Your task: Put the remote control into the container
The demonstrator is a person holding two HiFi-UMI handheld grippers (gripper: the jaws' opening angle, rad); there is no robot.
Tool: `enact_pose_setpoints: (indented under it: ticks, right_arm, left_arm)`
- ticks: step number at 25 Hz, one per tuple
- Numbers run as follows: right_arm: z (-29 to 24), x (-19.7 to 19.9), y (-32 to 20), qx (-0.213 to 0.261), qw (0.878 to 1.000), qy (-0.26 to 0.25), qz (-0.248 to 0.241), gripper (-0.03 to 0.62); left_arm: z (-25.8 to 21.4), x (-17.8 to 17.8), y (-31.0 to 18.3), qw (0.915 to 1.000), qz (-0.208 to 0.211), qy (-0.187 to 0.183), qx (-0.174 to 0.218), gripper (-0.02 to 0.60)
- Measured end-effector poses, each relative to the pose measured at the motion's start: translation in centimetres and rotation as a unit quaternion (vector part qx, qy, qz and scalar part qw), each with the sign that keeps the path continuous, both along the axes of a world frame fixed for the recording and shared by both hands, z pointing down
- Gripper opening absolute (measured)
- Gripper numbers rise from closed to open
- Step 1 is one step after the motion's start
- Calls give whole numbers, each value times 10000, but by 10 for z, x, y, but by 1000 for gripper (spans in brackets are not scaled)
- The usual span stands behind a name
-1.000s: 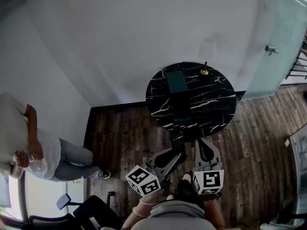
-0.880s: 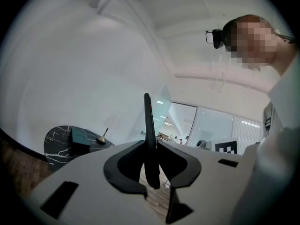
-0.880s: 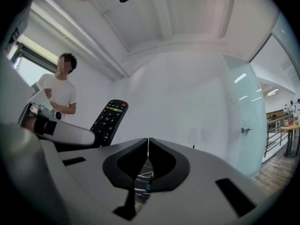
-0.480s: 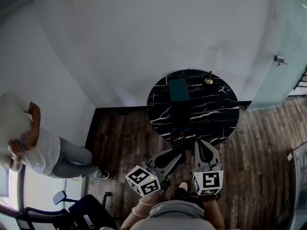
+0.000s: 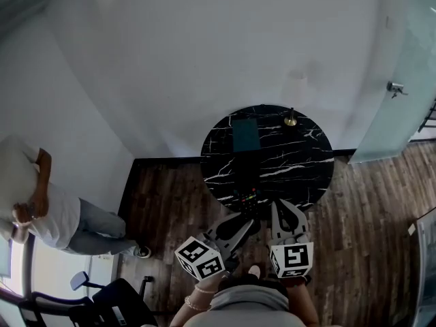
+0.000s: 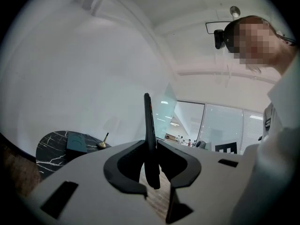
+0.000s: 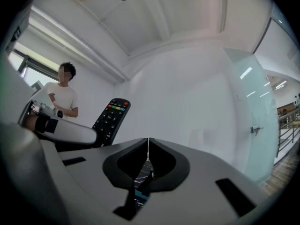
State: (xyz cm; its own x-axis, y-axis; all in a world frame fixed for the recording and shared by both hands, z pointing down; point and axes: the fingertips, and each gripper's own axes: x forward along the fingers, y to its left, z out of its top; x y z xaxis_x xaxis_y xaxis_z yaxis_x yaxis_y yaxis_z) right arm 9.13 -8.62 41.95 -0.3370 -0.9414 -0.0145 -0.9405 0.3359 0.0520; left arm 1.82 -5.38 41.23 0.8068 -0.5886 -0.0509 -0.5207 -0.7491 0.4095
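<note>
Table [image 5: 293, 159]: black marble, container [image 5: 246, 133] on its far side.
Left gripper [image 6: 151, 146]: clamped on remote [image 6: 148, 121] — squeeze firmly while you reach forward.
Right gripper [image 7: 148, 146]: jaws together, empty — hold it aside.

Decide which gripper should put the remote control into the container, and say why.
Left, most likely: the left gripper is shut on the remote control, while the right gripper is shut and empty.

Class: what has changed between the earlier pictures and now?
The left gripper, carrying the remote control, has edged nearer the marble table; the remote's tip meets the near rim in the head view. Unchanged: left gripper shut on the remote, right gripper shut and empty, container on the table.
</note>
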Motion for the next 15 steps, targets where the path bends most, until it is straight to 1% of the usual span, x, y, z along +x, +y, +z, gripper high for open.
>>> enact_pose_setpoints:
  ticks: [4, 8, 15]
  right_arm:
    - [0, 12, -5, 14, 9999, -129, 31, 14]
    - [5, 19, -7, -64, 9998, -184, 97, 14]
    - [10, 31, -9, -126, 9992, -251, 279, 14]
  left_arm:
    - [-1, 10, -5, 10000, -33, -6, 48, 87]
    - [-2, 17, -8, 9999, -7, -105, -67, 87]
    - [-5, 34, -13, 9997, 217, -132, 5, 87]
